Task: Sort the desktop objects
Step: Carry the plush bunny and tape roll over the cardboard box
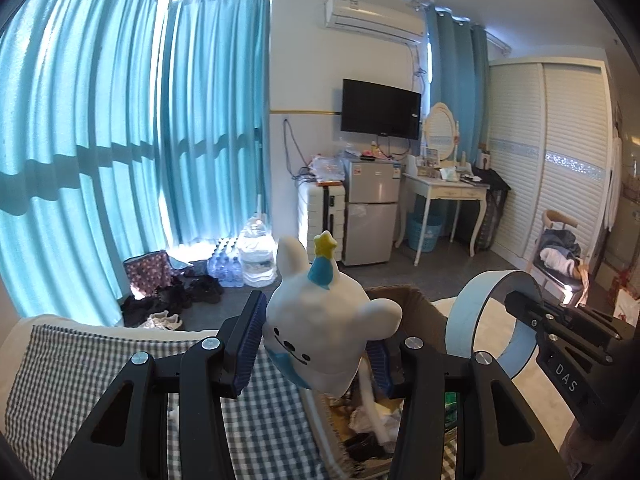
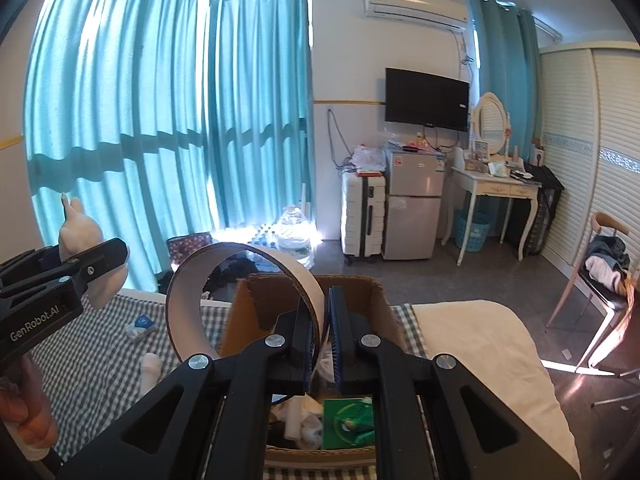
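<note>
Left gripper (image 1: 316, 356) pinching white bunny figure (image 1: 316, 320); right gripper (image 2: 320, 344) nipping tape ring (image 2: 244, 304) by its wall.
Both held above cardboard box (image 2: 380, 304). Figure: probably light, smooth, bulbous, slip-prone, best held mid-body. Ring: stiff, light.

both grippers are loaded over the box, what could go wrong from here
The right hand-held gripper pinches only the thin wall of the tape ring, so the ring could swing or slip out. The left hand-held gripper holds the round plush toy by its sides; it might squirm free. The cardboard box is already cluttered, so either could land outside.
</note>
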Demonstrator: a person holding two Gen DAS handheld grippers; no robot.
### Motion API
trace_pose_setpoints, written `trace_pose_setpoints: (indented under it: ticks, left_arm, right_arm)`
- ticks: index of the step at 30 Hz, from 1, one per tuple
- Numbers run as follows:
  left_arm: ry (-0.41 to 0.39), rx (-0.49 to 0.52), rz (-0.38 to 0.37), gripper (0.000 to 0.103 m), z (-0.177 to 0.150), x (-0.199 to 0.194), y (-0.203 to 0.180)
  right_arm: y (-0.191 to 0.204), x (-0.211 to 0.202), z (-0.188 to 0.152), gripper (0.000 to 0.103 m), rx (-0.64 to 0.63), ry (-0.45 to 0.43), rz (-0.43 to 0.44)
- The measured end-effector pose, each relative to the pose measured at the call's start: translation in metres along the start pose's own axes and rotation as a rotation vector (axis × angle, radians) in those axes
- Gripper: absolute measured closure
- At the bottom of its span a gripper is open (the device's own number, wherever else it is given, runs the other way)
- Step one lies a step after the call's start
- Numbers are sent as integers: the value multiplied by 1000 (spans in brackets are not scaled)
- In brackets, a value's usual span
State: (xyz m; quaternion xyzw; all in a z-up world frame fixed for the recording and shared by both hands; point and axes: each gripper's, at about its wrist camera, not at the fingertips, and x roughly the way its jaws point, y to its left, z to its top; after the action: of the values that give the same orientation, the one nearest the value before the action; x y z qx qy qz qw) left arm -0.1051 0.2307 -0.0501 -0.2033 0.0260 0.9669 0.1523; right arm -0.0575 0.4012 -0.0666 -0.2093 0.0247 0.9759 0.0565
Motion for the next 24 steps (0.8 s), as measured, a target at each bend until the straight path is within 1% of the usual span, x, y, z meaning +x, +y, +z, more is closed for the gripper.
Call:
trace_pose_setpoints:
  ticks: [5, 9, 18, 24]
  left_arm:
    - [29, -2, -44, 55, -1, 23, -21]
    - [59, -5, -69, 55, -8, 41, -32]
    - [130, -11, -108, 55, -23, 79, -43]
    - [199, -17, -126, 55, -34, 110, -41]
  right_arm:
    - [-27, 12, -8, 95, 7, 44, -57]
    - [-42, 22, -14, 95, 36, 72, -41]
    - [-40, 51, -28, 95, 39, 138, -23]
    - [-41, 73, -40, 95, 51, 198, -15]
